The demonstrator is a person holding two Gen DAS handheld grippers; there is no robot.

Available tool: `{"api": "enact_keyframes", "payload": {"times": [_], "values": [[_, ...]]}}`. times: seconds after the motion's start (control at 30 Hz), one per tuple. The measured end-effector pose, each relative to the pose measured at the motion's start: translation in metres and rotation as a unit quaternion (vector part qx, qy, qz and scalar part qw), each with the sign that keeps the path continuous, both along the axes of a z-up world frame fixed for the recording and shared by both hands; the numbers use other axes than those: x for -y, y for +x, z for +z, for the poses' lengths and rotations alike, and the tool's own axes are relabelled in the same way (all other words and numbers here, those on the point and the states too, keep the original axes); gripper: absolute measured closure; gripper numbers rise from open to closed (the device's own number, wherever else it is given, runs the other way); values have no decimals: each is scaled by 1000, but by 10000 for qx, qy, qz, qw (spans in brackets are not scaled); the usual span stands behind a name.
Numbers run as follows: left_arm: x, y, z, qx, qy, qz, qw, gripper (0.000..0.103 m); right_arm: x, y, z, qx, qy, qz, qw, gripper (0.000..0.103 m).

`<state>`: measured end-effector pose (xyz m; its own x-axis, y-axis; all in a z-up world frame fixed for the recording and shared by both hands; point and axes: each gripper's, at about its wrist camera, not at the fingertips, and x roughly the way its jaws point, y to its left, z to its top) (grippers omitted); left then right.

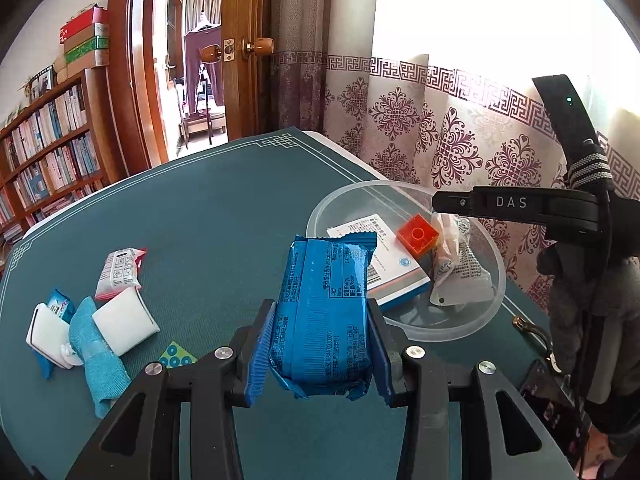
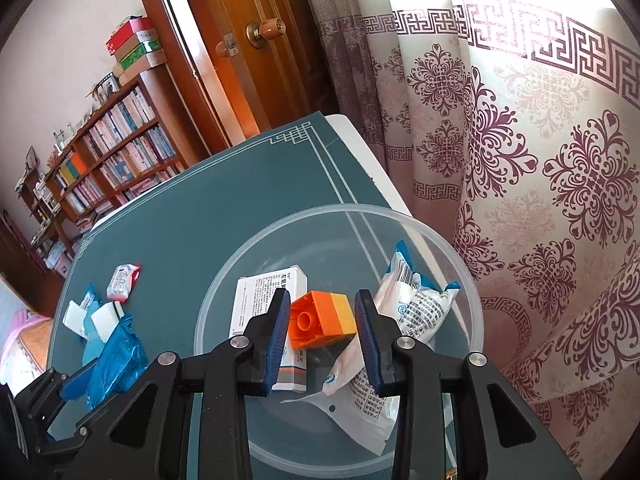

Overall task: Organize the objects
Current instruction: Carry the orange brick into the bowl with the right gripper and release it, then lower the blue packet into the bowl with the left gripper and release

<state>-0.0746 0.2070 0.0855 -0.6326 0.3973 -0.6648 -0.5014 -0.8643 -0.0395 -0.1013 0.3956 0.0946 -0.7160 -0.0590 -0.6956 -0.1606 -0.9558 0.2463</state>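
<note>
Two views, left wrist first:
Left gripper (image 1: pixel 320 344): pads pinch a blue snack packet (image 1: pixel 326 312) across its width, lifted above the green table mat (image 1: pixel 200 220).
Packet handling: judged light, soft and crinkly; the film may slip, so a hold at mid-body is best.
Bowl (image 1: pixel 460 328): clear plastic, just right of the packet, holding a white box (image 1: pixel 394 276), an orange brick (image 1: pixel 418 236) and a white pouch (image 1: pixel 460 276).
Left side of mat: small packets and a blue cloth (image 1: pixel 98 356), well apart from the bowl.
Right wrist view:
Right gripper (image 2: pixel 322 328): fingers spread above the bowl (image 2: pixel 460 252); the orange brick (image 2: pixel 320 320) shows between them, contact unclear.
Brick handling: judged stiff, light, smooth; take flat sides.
Packet (image 2: pixel 116 360): far left, in the other gripper.
</note>
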Motion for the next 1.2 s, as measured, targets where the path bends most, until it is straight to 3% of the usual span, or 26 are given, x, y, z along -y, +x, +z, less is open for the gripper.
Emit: {"api": "enact_keyframes", "payload": {"times": [0.17,0.7,0.77,0.83,0.9,1.2], "values": [[-20,-21,0,114,105,-86,9998,58,-1,7,7,-123,13,22,9999,68],[-80,-78,0,-46,106,-424,9990,57,-12,10,10,-185,35,-161,9997,68],[-83,-81,1,-81,149,-484,9987,49,-13,9,8,-126,125,-207,9996,68],[-82,-81,3,-123,208,-490,9985,25,-14,8,5,-71,168,-245,9995,68],[-76,-81,5,-210,296,-406,9985,19,-16,7,2,-37,140,-275,9995,68],[-49,-73,8,-308,211,-48,9993,18,-9,9,1,-60,106,-238,9996,68]]}}
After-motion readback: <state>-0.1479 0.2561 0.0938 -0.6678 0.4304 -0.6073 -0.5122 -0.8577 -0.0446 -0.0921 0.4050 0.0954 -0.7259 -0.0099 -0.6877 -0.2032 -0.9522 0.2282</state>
